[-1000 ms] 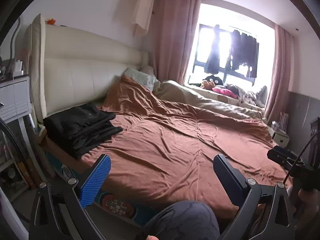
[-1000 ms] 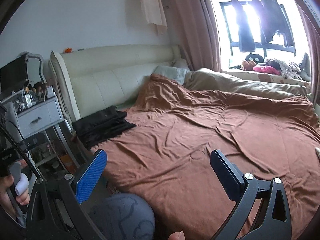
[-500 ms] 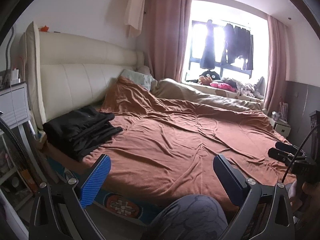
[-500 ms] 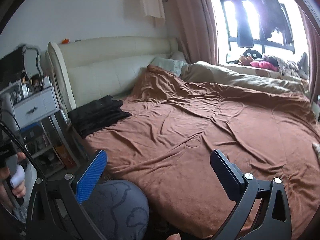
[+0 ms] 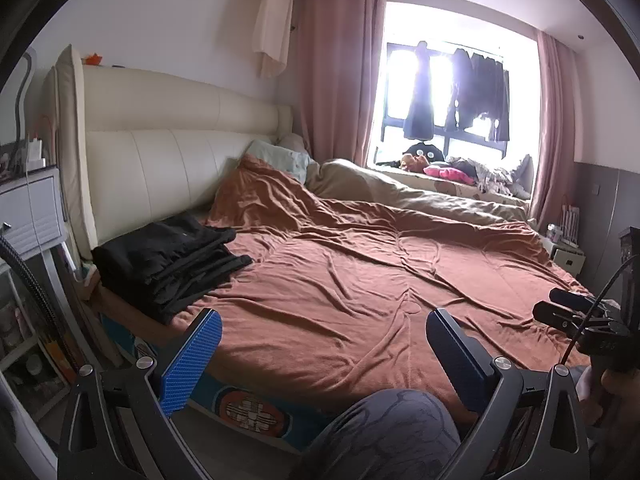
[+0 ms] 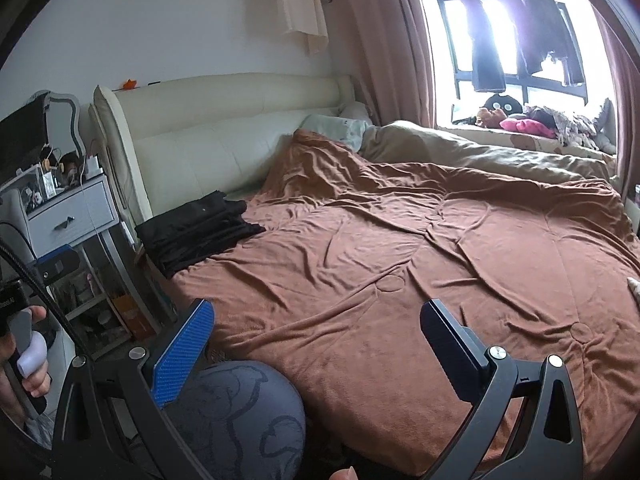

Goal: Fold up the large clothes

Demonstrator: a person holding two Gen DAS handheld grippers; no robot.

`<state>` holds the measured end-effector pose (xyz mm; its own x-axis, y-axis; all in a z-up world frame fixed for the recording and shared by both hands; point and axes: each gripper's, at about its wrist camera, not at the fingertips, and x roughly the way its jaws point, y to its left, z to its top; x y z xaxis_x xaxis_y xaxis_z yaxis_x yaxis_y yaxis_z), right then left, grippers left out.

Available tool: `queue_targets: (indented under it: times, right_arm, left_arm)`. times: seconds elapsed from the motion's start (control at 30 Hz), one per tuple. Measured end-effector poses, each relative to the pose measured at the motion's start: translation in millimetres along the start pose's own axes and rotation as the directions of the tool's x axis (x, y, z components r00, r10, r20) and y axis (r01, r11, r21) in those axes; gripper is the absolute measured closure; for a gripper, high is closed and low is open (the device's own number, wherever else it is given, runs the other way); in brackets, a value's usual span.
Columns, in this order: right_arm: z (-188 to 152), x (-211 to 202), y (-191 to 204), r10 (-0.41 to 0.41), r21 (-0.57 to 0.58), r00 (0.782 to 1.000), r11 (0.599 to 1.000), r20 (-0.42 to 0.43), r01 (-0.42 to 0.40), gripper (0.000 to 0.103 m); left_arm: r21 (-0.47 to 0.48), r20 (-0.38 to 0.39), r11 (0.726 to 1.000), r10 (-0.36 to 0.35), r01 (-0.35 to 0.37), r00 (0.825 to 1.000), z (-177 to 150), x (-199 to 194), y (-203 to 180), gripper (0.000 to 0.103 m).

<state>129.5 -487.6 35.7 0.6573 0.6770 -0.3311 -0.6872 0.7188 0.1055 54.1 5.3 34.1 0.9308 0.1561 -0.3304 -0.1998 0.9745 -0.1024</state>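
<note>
A stack of folded black clothes (image 5: 168,258) lies on the near left corner of the bed, by the cream headboard; it also shows in the right wrist view (image 6: 196,236). My left gripper (image 5: 324,354) is open and empty, held off the bed's near edge, well short of the stack. My right gripper (image 6: 316,350) is open and empty, also at the near edge above the brown blanket (image 6: 420,264). The right gripper shows at the right edge of the left wrist view (image 5: 568,312).
The brown blanket (image 5: 360,280) covers the bed, with a beige duvet (image 5: 420,200) and pillows at the back. A white nightstand (image 6: 72,216) with clutter stands left of the bed. The person's knee (image 6: 236,420) is below the grippers. Clothes hang at the window (image 5: 456,92).
Both grippers have drawn back slightly and tilted, so the bed sits a bit lower and farther in view. Both stay open and empty.
</note>
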Motion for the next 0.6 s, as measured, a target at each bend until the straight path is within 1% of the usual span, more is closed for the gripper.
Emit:
queue_targets:
  times: [0.6]
  right_arm:
    - [1.3,3.5,-3.9,0.009,0.013,1.000,1.000,-0.013,-0.009,0.000]
  left_arm:
    - [-0.006,0.002,1.000,0.010,-0.010,1.000,1.1,0.0,-1.5,0.000]
